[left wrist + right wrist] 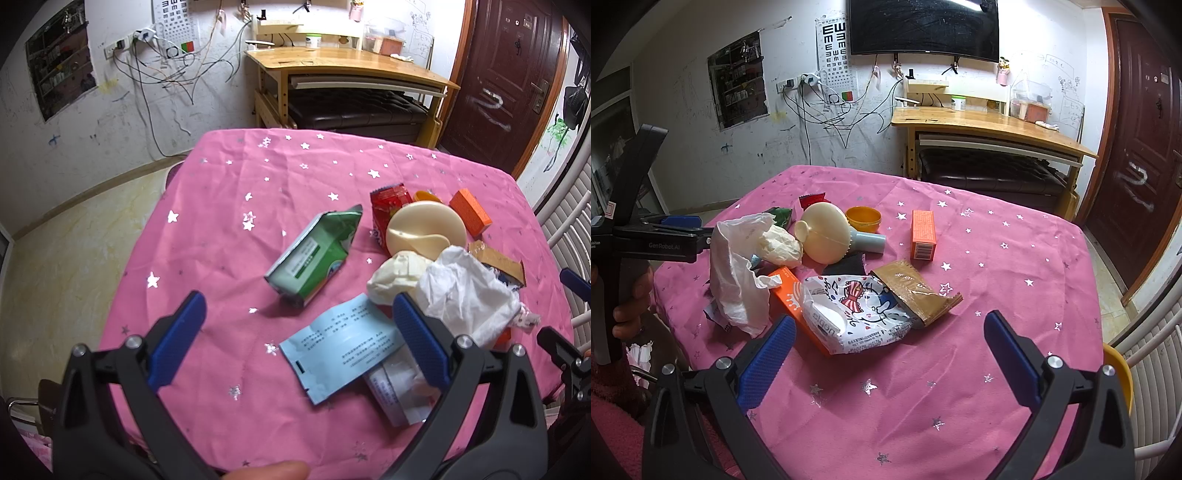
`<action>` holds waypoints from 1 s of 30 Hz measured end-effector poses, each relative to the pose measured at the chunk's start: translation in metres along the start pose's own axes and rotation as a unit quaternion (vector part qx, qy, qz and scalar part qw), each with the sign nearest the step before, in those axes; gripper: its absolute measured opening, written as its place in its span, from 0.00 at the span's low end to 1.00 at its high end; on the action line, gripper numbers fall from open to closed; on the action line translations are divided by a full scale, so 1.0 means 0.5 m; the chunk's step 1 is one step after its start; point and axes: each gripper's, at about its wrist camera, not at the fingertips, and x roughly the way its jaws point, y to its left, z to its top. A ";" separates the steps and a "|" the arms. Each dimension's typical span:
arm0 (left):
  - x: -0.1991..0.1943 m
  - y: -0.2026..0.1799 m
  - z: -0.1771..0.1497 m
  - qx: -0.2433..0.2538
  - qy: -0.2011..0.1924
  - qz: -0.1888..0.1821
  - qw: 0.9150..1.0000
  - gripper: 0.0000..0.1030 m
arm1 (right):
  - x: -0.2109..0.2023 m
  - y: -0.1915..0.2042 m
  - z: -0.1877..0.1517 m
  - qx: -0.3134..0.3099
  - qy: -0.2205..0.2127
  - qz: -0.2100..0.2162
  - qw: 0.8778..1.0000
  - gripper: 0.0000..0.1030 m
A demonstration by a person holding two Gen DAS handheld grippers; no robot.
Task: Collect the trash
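Here both grippers are above a table covered with a pink star-printed cloth [997, 266], and the trash lies on it in a loose pile. The left gripper [299, 332] has its blue fingers spread wide and holds nothing; under it lies a light blue printed packet [340, 350], and its right finger [421, 339] stands just in front of a crumpled white plastic bag [469, 295]. A green carton [314, 251] lies tilted a little further on the cloth, apart from the pile. Behind the bag I see a cream round lid [424, 229], a red snack wrapper [388, 210] and an orange box [471, 212]. The right gripper [890, 350] is also released, with its jaws wide apart over bare cloth, near a white printed wrapper [857, 317] and a brown foil pouch [916, 291] that touch each other. A second orange box [786, 295] lies partly under the white wrapper. An orange cup [863, 218] stands behind the cream lid.
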 end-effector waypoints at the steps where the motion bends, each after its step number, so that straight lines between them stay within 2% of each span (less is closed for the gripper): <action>1: -0.001 0.000 0.000 0.000 0.000 0.000 1.000 0.94 | 0.000 0.000 0.000 0.000 0.000 0.000 1.000 0.93; 22: -0.004 0.002 -0.007 0.001 0.001 0.003 1.000 0.94 | 0.000 -0.005 -0.001 0.006 -0.004 0.000 1.000 0.93; 26: 0.023 0.011 0.017 0.004 0.005 0.004 1.000 0.94 | 0.002 -0.016 0.008 0.018 -0.004 0.002 1.000 0.93; 30: 0.051 0.024 0.040 0.014 0.013 0.004 1.000 0.94 | 0.018 -0.014 0.016 0.022 0.004 0.022 1.000 0.93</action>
